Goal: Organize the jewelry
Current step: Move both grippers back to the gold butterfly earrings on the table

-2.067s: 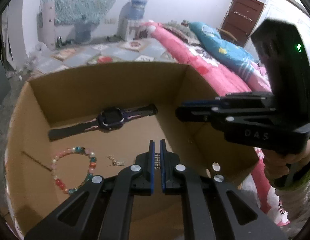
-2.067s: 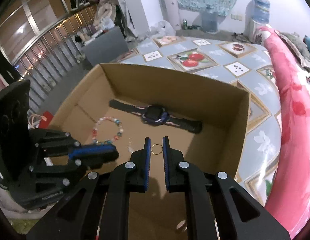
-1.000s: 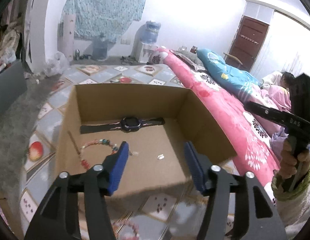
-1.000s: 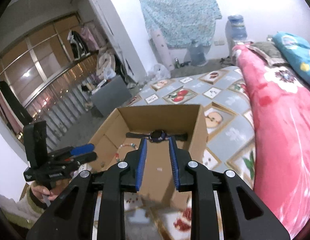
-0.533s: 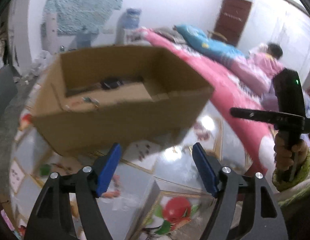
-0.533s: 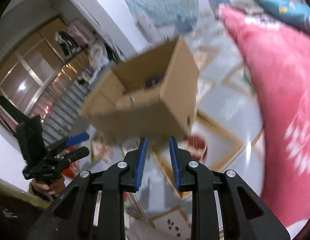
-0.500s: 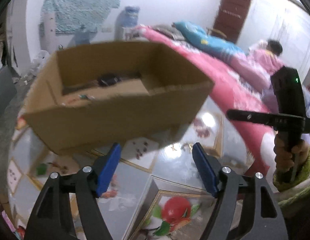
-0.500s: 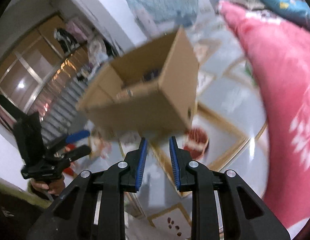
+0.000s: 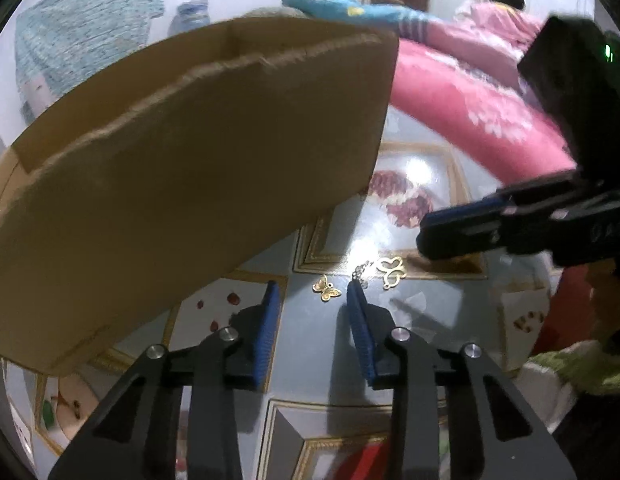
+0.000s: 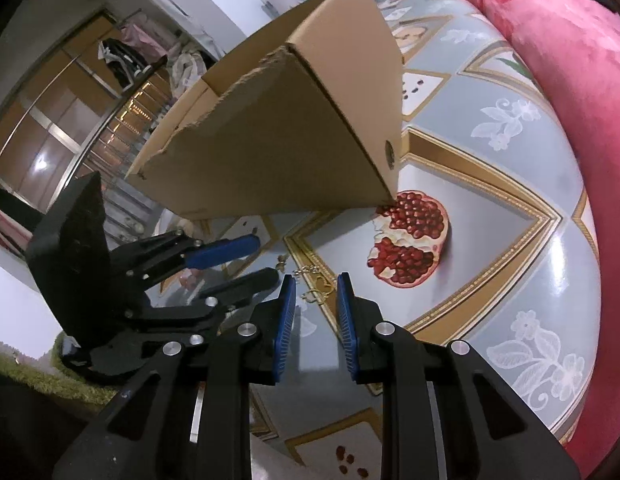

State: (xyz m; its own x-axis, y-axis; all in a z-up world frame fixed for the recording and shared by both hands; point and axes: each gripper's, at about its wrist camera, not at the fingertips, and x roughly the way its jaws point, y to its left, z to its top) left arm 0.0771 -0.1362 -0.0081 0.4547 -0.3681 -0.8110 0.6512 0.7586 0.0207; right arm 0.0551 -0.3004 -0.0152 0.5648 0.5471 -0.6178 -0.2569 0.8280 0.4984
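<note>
Tiled floor (image 9: 410, 312) w/ gold butterfly charm (image 9: 327, 287), left gripper (image 9: 313, 300) closing, empty.

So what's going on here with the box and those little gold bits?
A person holds a tool in each hand, low over a patterned floor mat beside a cardboard box. The left tool is closing, empty, just short of a gold butterfly charm. The right tool hangs slightly open by a gold outline butterfly. Nothing is gripped yet.

gold butterfly charm (image 9: 327, 287) lying flat on mat, just ahead of left gripper (image 9: 312, 322) tips | open-outline gold butterfly (image 9: 391, 271) lying ahead-right, beside small chain (image 9: 360, 270) | cardboard box (image 9: 190, 160) sitting ahead-left
</note>
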